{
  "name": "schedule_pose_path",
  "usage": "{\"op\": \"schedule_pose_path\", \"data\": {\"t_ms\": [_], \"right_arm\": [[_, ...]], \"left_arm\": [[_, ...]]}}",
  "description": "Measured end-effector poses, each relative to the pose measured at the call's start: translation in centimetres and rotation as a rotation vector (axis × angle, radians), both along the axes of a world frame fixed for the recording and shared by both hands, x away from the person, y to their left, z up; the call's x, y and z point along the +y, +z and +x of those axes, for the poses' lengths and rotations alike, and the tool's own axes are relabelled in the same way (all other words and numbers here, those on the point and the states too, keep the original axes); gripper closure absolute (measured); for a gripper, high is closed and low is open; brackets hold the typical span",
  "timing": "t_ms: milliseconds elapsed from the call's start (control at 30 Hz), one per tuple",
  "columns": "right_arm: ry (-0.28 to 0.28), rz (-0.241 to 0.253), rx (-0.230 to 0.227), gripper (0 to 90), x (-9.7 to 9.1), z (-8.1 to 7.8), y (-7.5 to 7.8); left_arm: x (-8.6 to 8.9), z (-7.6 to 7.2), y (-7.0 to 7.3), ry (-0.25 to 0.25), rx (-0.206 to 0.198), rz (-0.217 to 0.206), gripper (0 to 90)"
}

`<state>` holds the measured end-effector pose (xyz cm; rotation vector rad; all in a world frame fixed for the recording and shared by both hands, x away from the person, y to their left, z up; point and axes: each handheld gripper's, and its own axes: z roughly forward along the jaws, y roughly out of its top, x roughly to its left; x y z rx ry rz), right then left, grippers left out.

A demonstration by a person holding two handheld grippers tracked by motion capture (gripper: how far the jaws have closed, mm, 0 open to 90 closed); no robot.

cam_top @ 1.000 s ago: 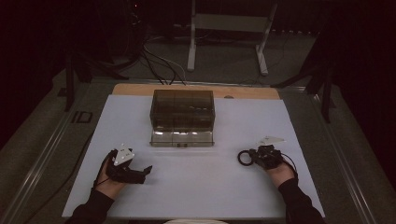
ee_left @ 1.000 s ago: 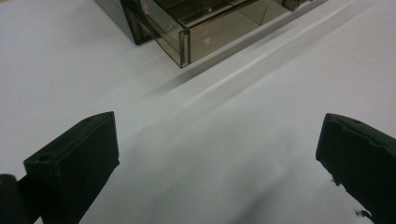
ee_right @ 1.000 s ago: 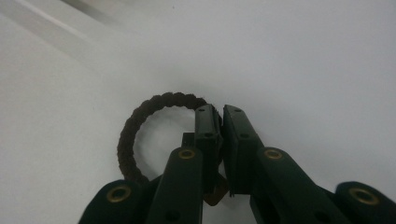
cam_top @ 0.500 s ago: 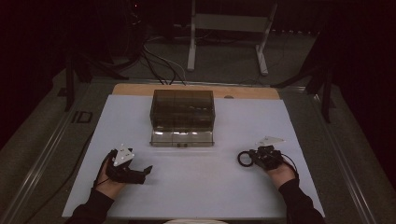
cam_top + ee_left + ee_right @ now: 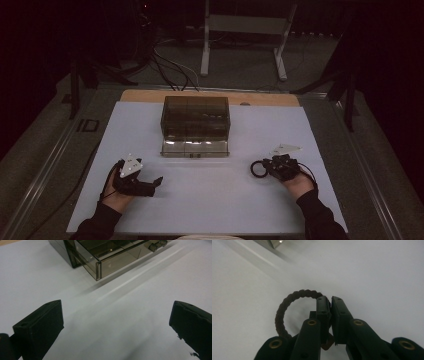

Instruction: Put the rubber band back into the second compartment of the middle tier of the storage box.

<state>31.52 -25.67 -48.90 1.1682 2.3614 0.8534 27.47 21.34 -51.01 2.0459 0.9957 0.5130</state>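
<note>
Pinching a dark braided cord ring [image 5: 287,312], the right gripper [image 5: 331,301] has its jaws pressed together on the ring's edge; the loop stands out to the left of the jaws, over the white table sheet [image 5: 215,200]. The left gripper [image 5: 117,320] is spread wide and empty, with a smoky transparent plastic drawer box [image 5: 105,255] ahead of it, well apart
</note>
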Motion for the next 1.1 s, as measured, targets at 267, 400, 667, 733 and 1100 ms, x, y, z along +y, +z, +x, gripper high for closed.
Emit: {"op": "schedule_pose_path", "data": {"t_ms": [267,400,667,733,1100], "right_arm": [[0.015,0.019,-0.005,85.7,0.7,0.1,0.8],[0.023,0.023,-0.009,85.7,0.9,0.2,1.2],[0.035,0.031,-0.020,85.7,1.6,0.5,1.9],[0.041,0.031,-0.024,85.7,1.7,0.5,2.1],[0.058,0.043,-0.041,85.7,2.6,0.9,3.4]], "left_arm": [[-0.1,0.0,-0.1,-0.003,0.004,0.009,0.7],[0.0,0.0,-0.1,0.000,0.005,0.011,0.7],[-0.1,0.0,-0.1,-0.001,0.006,0.010,0.7],[-0.1,0.0,-0.1,-0.001,0.007,0.011,0.7],[-0.1,0.0,0.0,-0.002,0.005,0.009,0.7]]}}
